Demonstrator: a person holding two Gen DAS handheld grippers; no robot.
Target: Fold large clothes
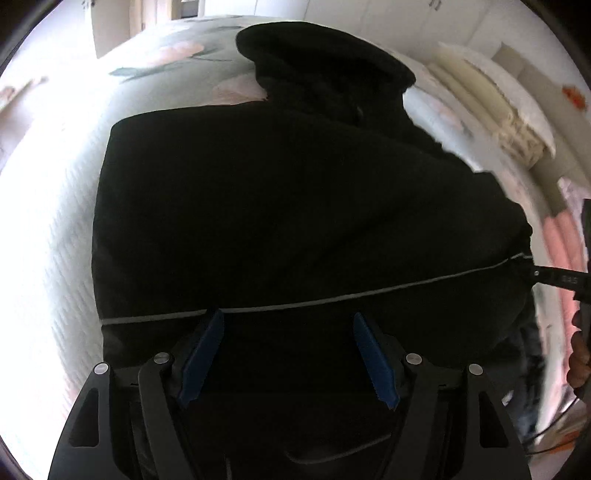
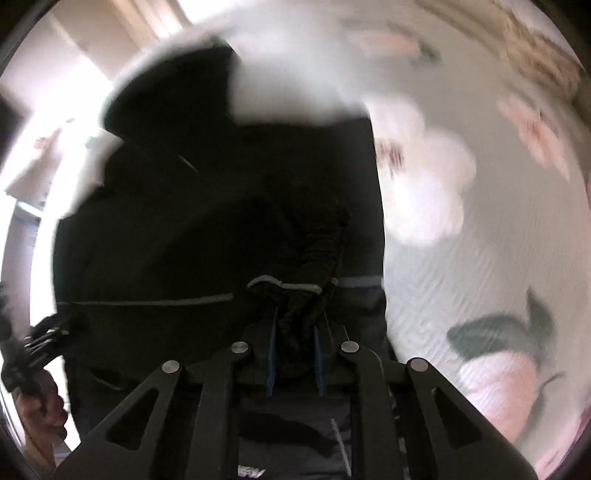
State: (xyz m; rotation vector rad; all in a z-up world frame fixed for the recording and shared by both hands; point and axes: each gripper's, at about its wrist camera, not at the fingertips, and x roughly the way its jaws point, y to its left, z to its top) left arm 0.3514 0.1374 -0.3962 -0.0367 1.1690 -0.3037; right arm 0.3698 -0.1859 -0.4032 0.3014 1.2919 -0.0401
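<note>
A large black jacket (image 1: 280,206) with a thin grey reflective stripe (image 1: 332,301) lies on a bed, hood at the far end. My left gripper (image 1: 288,317) is open, its blue pads apart over the jacket's near hem, holding nothing. My right gripper (image 2: 293,321) is shut on a bunched fold of the jacket (image 2: 258,192) at the hem, by the grey stripe (image 2: 284,284). The right gripper also shows at the right edge of the left wrist view (image 1: 554,277), at the jacket's corner. The right wrist view is blurred.
The bed has a white quilted cover with pink flowers and green leaves (image 2: 480,258). Stacked pillows and folded bedding (image 1: 498,110) lie at the far right. White cupboards (image 1: 369,14) stand behind the bed.
</note>
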